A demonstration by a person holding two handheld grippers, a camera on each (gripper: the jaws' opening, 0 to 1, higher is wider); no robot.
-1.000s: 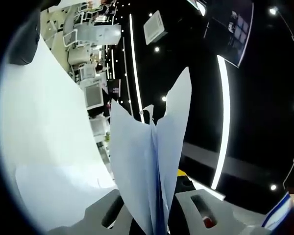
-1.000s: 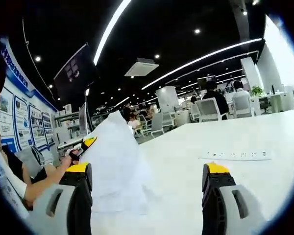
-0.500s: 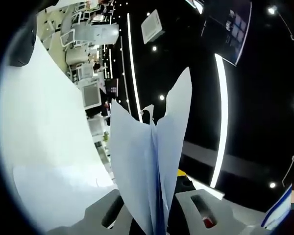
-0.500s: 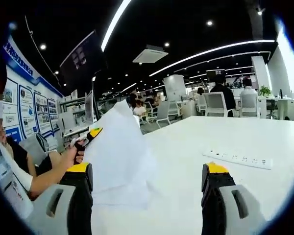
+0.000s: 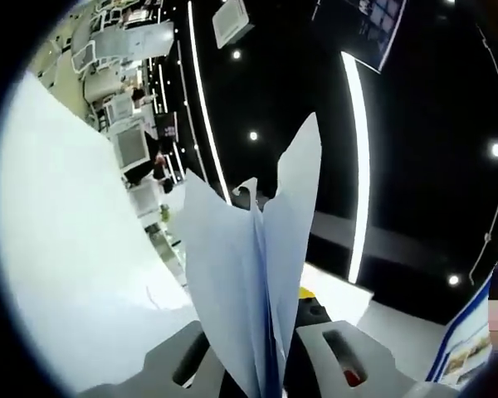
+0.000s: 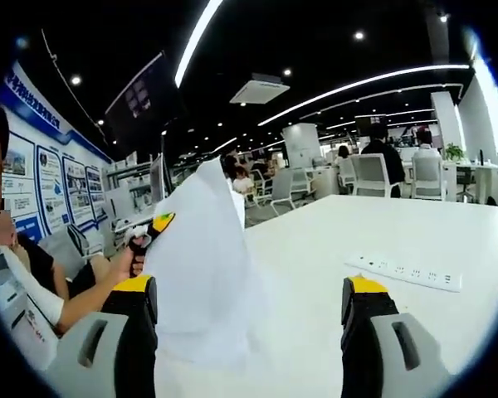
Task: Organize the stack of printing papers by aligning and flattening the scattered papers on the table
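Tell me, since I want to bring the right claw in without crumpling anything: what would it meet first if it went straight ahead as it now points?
Probably the white table itself. The right claw is open; the papers stand toward its left jaw, the power strip off to the right. Depth is hard to judge.

Right gripper gapes wide over the white table; papers stand upright, left gripper clamping them.

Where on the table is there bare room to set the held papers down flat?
The white table is bare from the held papers across to the power strip, and beyond it toward the chairs. It is crowded at the papers, by the left gripper.
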